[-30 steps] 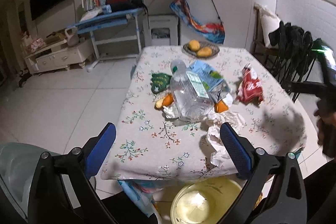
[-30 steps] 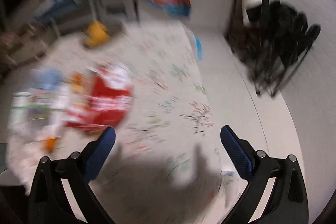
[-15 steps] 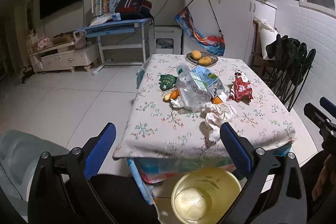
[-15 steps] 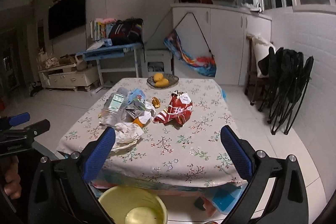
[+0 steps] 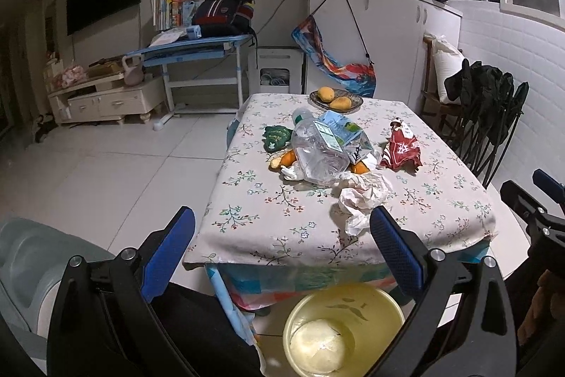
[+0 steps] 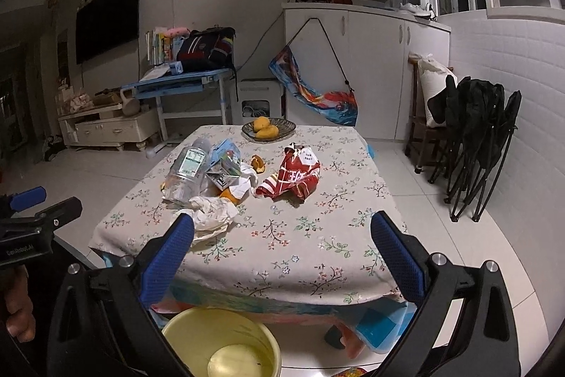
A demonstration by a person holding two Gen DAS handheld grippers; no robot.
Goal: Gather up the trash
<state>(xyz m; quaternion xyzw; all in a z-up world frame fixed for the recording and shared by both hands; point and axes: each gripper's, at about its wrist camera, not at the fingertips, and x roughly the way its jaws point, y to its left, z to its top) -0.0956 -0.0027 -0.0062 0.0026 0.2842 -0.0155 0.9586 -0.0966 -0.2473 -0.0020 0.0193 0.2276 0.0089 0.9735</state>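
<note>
Both grippers have pulled back from the counter (image 5: 282, 228), fingers released and empty. From the left gripper (image 5: 282, 249), crumpled paper (image 5: 363, 196), plastic bottle (image 5: 317, 151) and red wrapper (image 5: 400, 151) lie uncollected beyond the yellow bin (image 5: 344, 327). From the right gripper (image 6: 282, 246), the same litter remains; tiled floor surrounds the bin.

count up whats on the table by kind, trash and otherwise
clear plastic bottle: 1
blue-green carton: 1
red snack wrapper: 1
crumpled white paper: 1 heap
green packet: 1
orange peel pieces: at least 3, partly hidden
fruit plate: 1, holding 2 mangoes
total: at least 11
</note>
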